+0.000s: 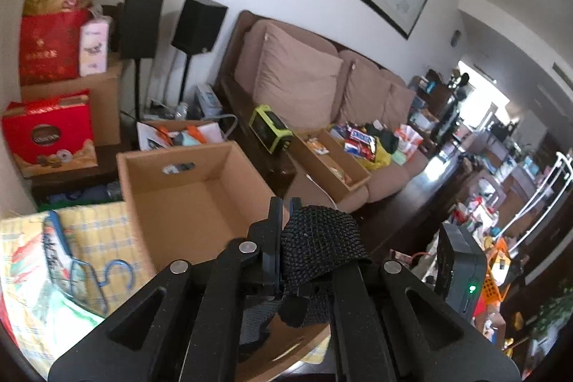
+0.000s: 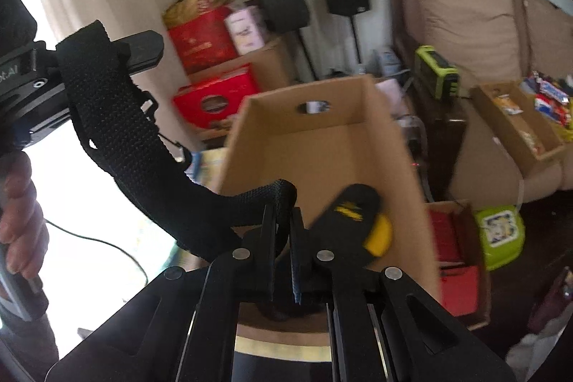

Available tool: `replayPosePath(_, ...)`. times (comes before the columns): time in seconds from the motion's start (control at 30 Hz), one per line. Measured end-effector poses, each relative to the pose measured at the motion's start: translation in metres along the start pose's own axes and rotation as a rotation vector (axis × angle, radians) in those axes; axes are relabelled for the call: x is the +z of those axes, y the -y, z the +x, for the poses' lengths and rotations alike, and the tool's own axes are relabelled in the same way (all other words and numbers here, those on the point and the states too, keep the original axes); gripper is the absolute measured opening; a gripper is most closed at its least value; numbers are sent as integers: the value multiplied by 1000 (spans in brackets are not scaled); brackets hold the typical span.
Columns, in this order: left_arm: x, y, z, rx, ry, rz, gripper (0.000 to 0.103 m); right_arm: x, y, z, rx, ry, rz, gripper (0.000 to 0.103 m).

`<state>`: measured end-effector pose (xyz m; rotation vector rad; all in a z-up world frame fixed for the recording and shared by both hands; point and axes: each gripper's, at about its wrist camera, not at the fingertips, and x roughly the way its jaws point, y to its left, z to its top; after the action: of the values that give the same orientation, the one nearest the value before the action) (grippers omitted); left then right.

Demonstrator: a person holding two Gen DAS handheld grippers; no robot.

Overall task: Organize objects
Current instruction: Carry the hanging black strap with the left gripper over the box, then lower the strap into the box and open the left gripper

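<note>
Both hand-held grippers clamp black strap point(image 2: 118, 117) above seemingly empty box point(image 2: 322, 145)

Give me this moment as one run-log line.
left gripper: shut on black strap | right gripper: shut on same strap | strap spans both | open cardboard box: ahead, looks empty

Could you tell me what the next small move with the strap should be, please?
Probably lower the black webbing strap into the open cardboard box: both the left hand-held gripper and right hand-held gripper pinch it just above the box.
</note>
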<state>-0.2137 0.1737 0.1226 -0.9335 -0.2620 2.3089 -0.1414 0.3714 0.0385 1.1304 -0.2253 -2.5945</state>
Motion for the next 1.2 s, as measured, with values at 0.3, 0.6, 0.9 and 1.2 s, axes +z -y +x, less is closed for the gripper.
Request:
replayPosePath(0.3, -25, 26, 56, -18, -75, -2, 3, -26, 27, 20, -129, -82, -25, 15)
replayPosePath(0.6, -56, 29, 99, -42, -156, -60, 3, -37, 43, 19, -162, -94, -25, 29)
replayPosePath(0.9, -62, -1, 105, 51, -178, -78, 3, -31, 39, 16, -123, -64, -12, 34)
replayPosePath(1.2, -51, -37, 101, 283, -214, -2, 8, -24, 12, 56, -23, -119, -7, 54)
